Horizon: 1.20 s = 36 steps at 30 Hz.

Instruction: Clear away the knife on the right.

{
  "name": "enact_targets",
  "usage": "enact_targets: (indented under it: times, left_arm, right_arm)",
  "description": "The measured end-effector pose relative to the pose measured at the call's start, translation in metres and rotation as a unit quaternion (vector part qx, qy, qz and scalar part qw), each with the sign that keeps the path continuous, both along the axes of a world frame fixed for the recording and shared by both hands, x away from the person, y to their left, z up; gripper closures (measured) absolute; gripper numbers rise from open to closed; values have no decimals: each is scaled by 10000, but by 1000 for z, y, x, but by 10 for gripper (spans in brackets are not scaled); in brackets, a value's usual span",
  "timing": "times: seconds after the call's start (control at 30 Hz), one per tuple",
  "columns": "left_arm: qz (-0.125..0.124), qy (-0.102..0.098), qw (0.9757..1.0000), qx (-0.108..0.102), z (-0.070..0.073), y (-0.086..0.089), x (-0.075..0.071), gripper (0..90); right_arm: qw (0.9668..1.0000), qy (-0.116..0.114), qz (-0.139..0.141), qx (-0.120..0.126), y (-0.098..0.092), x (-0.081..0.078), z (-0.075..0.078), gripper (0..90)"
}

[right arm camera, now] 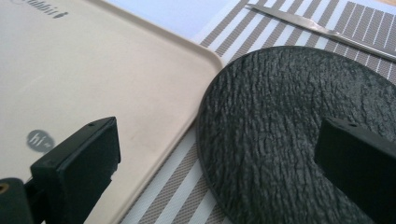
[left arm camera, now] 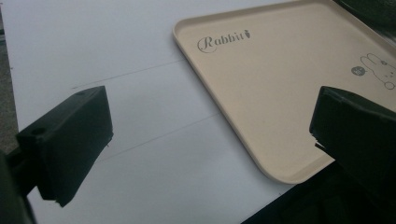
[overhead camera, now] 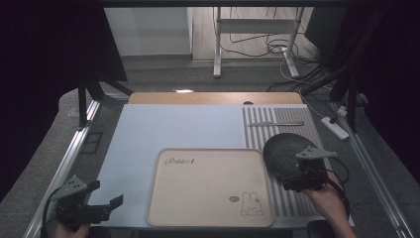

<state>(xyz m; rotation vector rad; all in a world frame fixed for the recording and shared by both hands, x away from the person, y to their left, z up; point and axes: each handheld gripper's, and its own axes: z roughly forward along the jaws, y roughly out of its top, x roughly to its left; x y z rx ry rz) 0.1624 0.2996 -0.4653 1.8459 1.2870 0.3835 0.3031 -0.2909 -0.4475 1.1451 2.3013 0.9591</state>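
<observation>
table (overhead camera: 173,129) | right tool (overhead camera: 301,179) jaws apart over plate (overhead camera: 287,153), near rim straight ahead | tray (overhead camera: 208,186) just left | left tool (overhead camera: 99,208) apart, idle

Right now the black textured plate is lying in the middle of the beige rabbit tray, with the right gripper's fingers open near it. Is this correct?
Not quite. The black textured plate lies on the striped mat, beside the beige rabbit tray, at its right edge, as the high view shows. The right gripper does have its fingers open at the plate.
</observation>
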Motion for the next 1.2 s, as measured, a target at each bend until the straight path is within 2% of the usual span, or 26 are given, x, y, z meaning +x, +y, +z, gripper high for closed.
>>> enact_targets:
  times: [0.37,0.53,0.67,0.87,0.97,1.2]
  left_arm:
    - [-29,41,10000,70,0,-2,1,4]
    - [-44,68,9999,82,0,-2,2,5]
    - [-44,112,9999,115,-1,-3,3,7]
    - [-110,168,9992,351,-1,-8,4,15]
    - [-210,109,9988,439,0,-11,3,15]
    - [-231,98,9992,327,-1,-9,3,14]
  right_arm:
    - [9999,12,-168,-38,-2,25,-5,9]
    - [9997,85,-231,-70,-4,37,-6,9]
    - [9996,11,-268,18,-4,44,-5,9]
    - [9996,-44,-284,53,-4,57,-6,9]
    - [9996,-30,-282,-12,-4,64,-8,9]
    - [9991,36,-422,-37,-6,82,-10,9]
